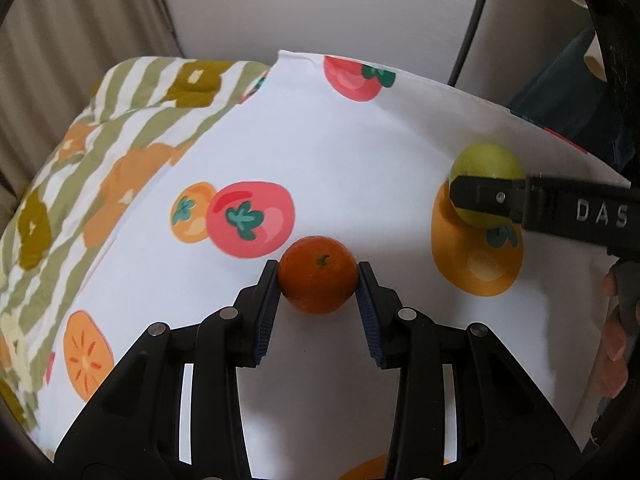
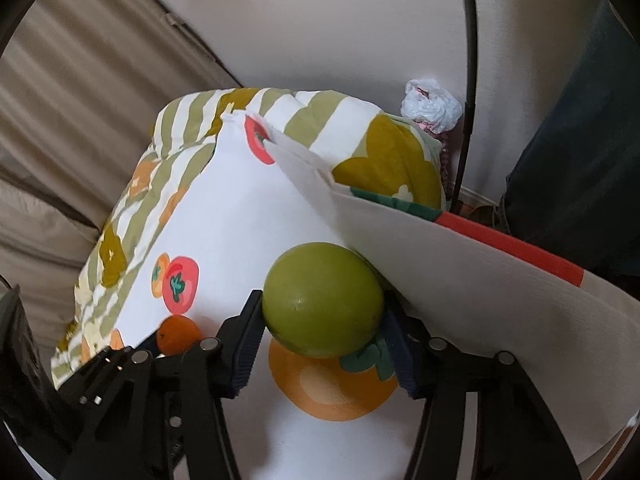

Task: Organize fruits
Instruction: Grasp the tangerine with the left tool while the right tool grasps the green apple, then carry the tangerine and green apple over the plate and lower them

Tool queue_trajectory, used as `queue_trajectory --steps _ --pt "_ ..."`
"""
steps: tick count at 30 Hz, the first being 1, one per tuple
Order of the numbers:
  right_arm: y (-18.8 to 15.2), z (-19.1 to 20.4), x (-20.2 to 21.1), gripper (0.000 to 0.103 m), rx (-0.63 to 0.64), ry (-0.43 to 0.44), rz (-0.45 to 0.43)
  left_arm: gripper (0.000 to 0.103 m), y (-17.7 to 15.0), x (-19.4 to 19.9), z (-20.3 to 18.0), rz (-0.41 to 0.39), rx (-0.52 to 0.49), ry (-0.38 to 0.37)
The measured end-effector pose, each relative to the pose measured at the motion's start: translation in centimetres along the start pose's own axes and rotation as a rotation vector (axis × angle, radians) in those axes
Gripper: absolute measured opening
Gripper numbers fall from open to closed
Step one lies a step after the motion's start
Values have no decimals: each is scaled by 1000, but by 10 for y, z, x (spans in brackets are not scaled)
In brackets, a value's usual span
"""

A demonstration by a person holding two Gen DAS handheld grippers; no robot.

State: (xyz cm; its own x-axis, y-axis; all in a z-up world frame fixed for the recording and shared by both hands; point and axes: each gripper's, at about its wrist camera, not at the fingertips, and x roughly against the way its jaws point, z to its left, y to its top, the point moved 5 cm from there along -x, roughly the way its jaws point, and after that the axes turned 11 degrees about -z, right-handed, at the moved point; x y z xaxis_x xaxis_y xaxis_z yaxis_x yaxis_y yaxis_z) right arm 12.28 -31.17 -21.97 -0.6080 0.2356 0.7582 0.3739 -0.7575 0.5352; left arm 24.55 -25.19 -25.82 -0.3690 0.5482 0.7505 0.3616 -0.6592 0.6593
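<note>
Surface: a white fruit-print cloth [image 1: 360, 152] lay over a striped quilt [image 1: 132, 92].
Room: a beige curtain [image 2: 80, 100] hung behind.
Left gripper [image 1: 318, 280]: clamped an orange [image 1: 317, 274].
Right gripper [image 2: 322, 312]: clamped a green fruit [image 2: 322, 300].

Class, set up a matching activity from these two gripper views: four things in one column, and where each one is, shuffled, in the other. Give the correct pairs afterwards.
Column 1
1. orange
2. green fruit
3. crumpled plastic bag
4. striped quilt

Column 2
A. lying under the far edge of the white fruit-print cloth
B. between the fingers of the right gripper
C. at the back, by the wall
D. between the fingers of the left gripper

Pairs: 1-D, 2-B, 3-C, 4-A
</note>
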Motion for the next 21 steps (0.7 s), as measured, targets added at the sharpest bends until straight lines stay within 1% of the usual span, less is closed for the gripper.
queue_trajectory --steps 3,11,17,21 --pt "-1 4 3 53 36 13 -3 42 0 8 5 -10 27 15" --pt "0 12 17 53 83 54 -24 42 -6 26 15 -12 83 63" --pt "1 24 33 53 117 90 -35 42 -6 55 18 -37 119 101" --pt "2 39 48 53 162 125 -46 42 -6 82 23 -63 155 136"
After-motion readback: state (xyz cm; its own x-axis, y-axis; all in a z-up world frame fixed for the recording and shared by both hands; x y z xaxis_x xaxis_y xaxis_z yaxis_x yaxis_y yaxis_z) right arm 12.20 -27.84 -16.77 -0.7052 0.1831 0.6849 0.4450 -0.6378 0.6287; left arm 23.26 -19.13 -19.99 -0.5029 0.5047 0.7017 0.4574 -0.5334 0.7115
